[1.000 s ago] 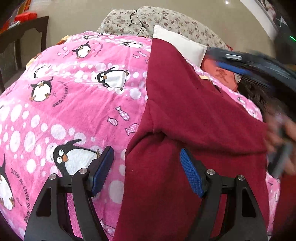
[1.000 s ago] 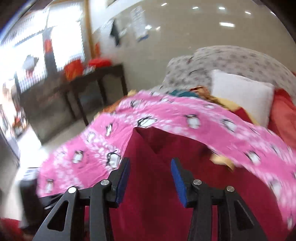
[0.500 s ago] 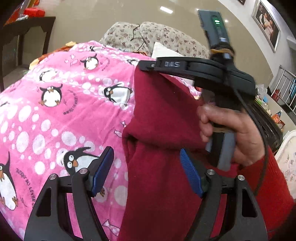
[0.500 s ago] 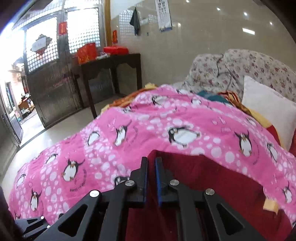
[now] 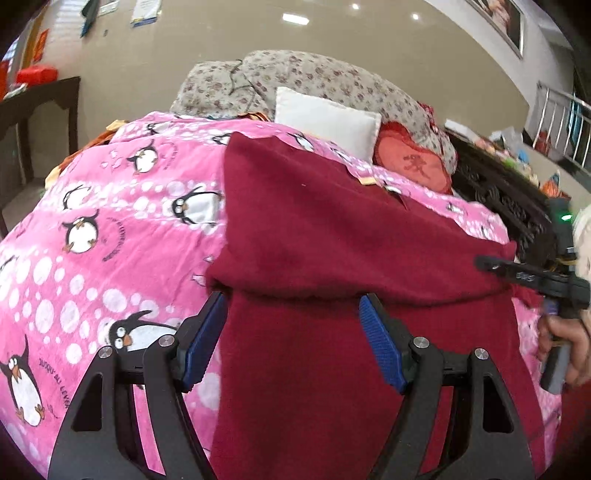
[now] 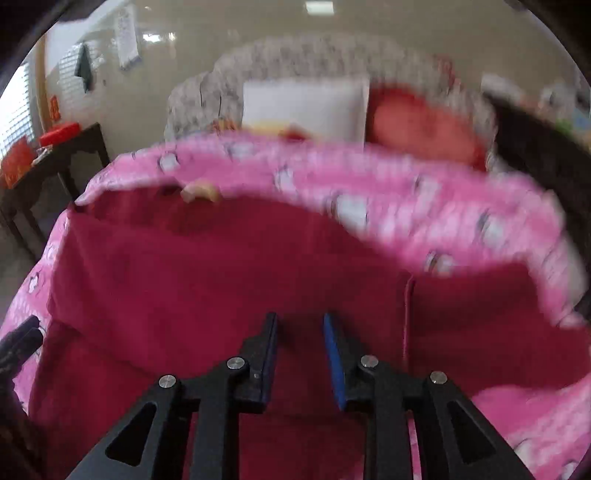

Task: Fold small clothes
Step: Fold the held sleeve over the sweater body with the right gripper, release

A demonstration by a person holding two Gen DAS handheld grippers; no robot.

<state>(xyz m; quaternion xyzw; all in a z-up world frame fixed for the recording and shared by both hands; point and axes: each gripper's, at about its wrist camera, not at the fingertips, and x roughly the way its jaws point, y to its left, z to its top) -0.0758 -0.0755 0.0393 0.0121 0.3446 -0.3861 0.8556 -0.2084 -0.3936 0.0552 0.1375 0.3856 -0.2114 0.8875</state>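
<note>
Now pinch folded edge of maroon garment (image 5: 332, 240) squarely; left gripper (image 5: 291, 343) wide open, empty; right gripper (image 6: 301, 354) part-open, empty.

right wrist view motion-blurred; pink blanket (image 6: 369, 206) print smeared, unreadable.

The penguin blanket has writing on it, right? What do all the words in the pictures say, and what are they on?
"AU LEVER": on the pink penguin blanket, beside the bottom-left penguin; the words before it are cut off.
Ring of letters around the upper penguins: too small to read.
Red cushion: one darker Chinese character, too blurred to tell.
Papers on the wall: unreadable.
Right gripper: pale marking, unreadable.
Right wrist view: all blurred.
</note>
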